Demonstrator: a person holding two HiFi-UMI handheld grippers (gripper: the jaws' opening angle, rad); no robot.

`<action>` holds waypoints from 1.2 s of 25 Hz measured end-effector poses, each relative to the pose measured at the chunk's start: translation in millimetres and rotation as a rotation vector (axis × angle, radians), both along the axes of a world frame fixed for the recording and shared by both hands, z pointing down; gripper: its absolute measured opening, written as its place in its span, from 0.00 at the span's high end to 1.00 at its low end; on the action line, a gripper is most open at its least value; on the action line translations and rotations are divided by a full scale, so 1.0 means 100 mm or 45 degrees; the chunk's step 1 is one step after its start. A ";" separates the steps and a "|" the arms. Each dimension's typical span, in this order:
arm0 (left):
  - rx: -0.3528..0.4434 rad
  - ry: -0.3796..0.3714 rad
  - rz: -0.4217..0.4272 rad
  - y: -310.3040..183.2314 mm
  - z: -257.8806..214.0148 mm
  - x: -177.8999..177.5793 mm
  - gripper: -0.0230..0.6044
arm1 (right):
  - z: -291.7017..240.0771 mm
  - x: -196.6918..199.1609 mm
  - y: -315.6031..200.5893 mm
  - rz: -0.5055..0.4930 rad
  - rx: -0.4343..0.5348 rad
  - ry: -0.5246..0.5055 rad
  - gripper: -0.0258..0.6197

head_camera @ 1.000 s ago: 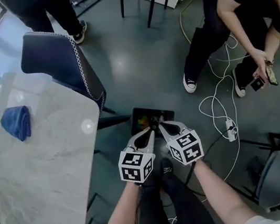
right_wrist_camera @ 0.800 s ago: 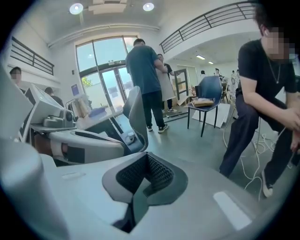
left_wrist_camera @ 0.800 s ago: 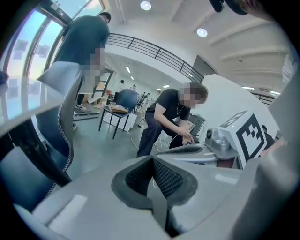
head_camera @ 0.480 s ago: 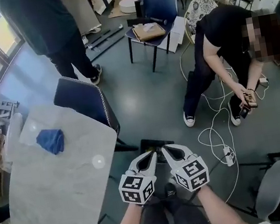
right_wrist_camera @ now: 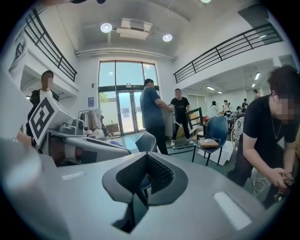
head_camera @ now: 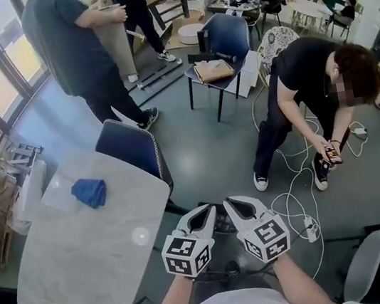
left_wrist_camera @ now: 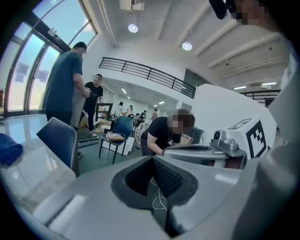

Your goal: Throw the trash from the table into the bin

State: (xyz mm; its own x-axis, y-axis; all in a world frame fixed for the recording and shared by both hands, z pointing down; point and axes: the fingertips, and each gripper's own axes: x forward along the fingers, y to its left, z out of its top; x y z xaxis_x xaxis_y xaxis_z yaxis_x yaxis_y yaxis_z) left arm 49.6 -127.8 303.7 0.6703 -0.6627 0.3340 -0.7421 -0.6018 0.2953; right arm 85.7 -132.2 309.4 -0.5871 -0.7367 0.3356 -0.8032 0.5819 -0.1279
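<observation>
In the head view my left gripper (head_camera: 205, 214) and right gripper (head_camera: 234, 206) are held side by side above the floor, just right of the marble table (head_camera: 80, 274). Both are shut with nothing between the jaws, as the left gripper view (left_wrist_camera: 153, 165) and the right gripper view (right_wrist_camera: 146, 162) also show. A dark piece of the black bin (head_camera: 222, 227) shows between and below them; the rest is hidden. A crumpled blue cloth (head_camera: 89, 192) lies on the table's far end, and it appears again as the blue cloth (left_wrist_camera: 8, 149) at the left edge.
A blue chair (head_camera: 132, 150) stands at the table's far corner. A person (head_camera: 308, 84) bends over at the right, above white cables (head_camera: 294, 202) and a power strip. A standing person (head_camera: 73, 59), another blue chair (head_camera: 220, 41) and a grey chair (head_camera: 367, 262) are around.
Both grippers have risen together, still shut and side by side. The view has lifted from the floor to the room, and the bin with colourful trash is now mostly hidden behind them.
</observation>
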 end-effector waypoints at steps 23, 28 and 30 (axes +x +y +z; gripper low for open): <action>0.160 -0.001 0.011 0.09 -0.62 0.18 0.96 | -0.63 0.11 0.09 -0.011 0.155 -0.066 0.92; 0.164 0.013 0.012 0.09 -0.67 0.20 0.96 | -0.69 0.12 0.10 -0.010 0.161 -0.068 0.92; 0.167 0.018 0.012 0.09 -0.67 0.19 0.96 | -0.70 0.12 0.10 -0.013 0.165 -0.069 0.92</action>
